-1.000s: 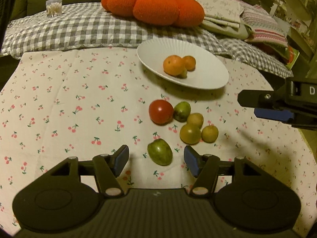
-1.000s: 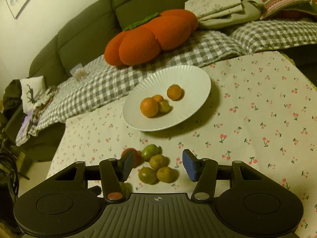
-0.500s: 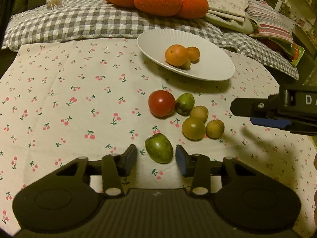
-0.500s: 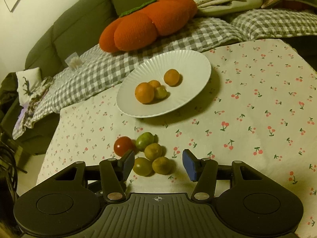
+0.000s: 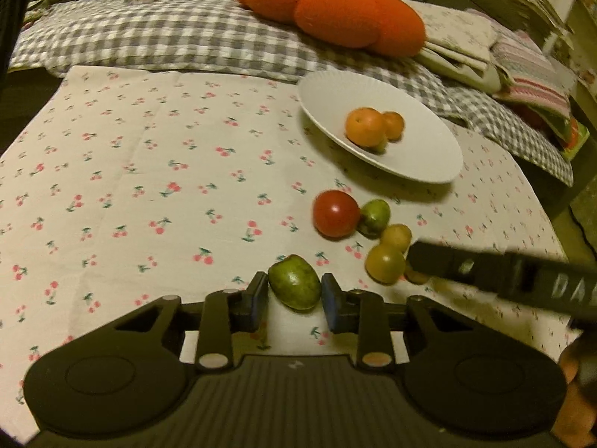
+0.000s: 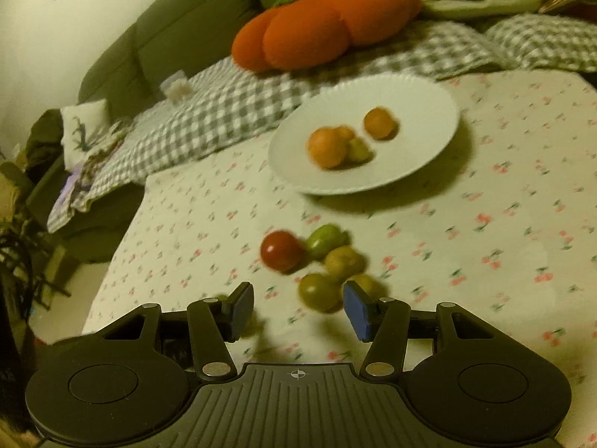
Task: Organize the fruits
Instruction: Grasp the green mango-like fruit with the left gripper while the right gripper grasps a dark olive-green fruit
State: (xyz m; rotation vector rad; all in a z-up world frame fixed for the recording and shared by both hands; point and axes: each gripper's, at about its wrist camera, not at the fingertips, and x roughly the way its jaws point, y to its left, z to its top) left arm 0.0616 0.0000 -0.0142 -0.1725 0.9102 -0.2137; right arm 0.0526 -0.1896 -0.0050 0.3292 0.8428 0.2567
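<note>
Flanking a green fruit, left gripper jaws narrowly parted.

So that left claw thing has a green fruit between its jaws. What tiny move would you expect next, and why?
Probably closing the left gripper the last bit onto the green fruit. Its jaws flank the fruit on both sides, almost touching, and it lies on the tablecloth. Once it is gripped, lifting it toward the white plate, where other fruits already sit, seems likely.
</note>
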